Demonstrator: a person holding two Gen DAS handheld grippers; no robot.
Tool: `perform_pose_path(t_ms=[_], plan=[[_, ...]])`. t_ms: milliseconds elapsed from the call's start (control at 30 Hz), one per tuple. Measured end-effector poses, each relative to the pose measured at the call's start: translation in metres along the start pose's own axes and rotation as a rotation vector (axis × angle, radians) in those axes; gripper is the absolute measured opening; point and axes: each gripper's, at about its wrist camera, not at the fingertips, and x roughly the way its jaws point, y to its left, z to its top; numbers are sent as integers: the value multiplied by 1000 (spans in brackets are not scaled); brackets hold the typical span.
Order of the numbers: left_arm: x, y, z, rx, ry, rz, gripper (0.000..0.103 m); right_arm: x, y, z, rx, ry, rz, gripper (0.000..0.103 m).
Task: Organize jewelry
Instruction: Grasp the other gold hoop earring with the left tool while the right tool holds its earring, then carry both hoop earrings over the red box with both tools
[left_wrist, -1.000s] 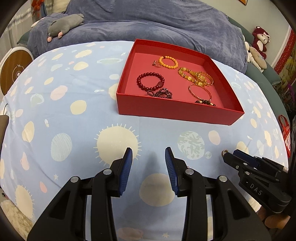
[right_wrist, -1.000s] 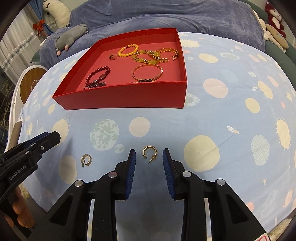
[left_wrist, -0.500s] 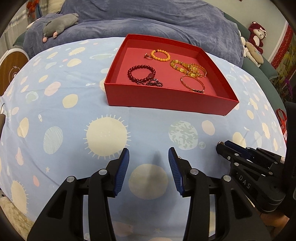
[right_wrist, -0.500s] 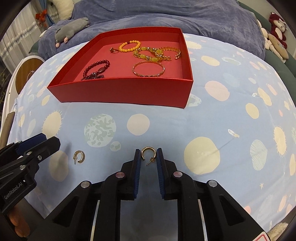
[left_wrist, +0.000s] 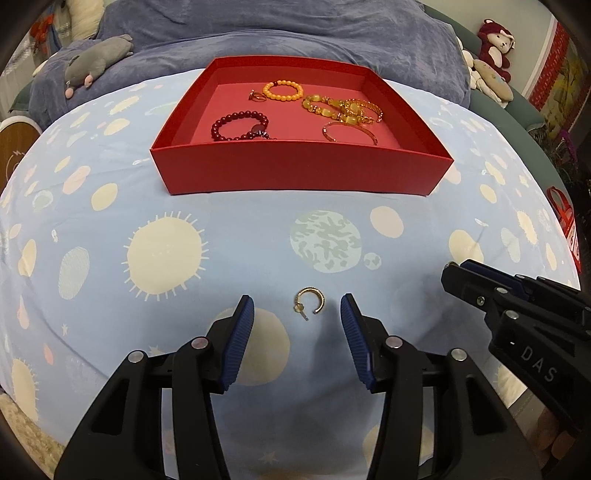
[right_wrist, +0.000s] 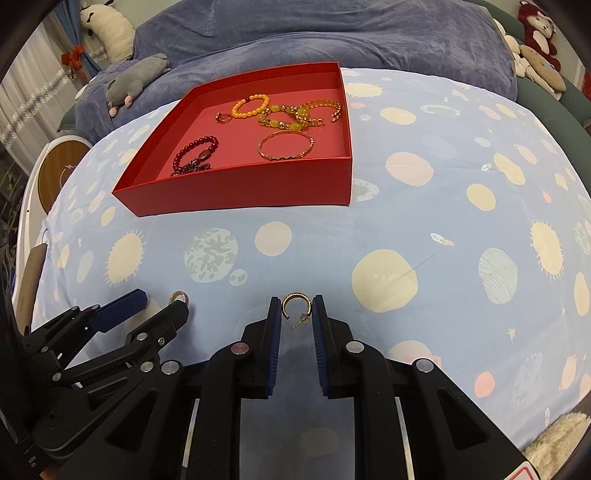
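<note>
Ahead of our right gripper (right_wrist: 296, 308), pinching one gold earring (right_wrist: 295, 303), and our wide-open left gripper (left_wrist: 296, 314) around another earring (left_wrist: 310, 304), the red box (left_wrist: 295, 173) holds bracelets (left_wrist: 282, 90).

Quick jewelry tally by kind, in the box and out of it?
Hoop earrings: 2
Ring: 1
Bracelets: 5 (orange, dark red, yellow-stone, gold chain, gold bangle; the tangle makes this uncertain)
Total: 8
</note>
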Motion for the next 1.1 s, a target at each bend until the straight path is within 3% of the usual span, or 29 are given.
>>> perform_pose_path(t_ms=[367, 700, 1100], plan=[[7, -6, -1, 43, -11, 52, 17, 0, 2, -1, -3, 5, 14, 17], [4, -3, 2, 21, -6, 37, 16, -5, 9, -2, -17, -1, 33, 17], [-29, 1, 26, -20, -58, 25, 16, -33, 29, 15, -44, -66, 83, 17]])
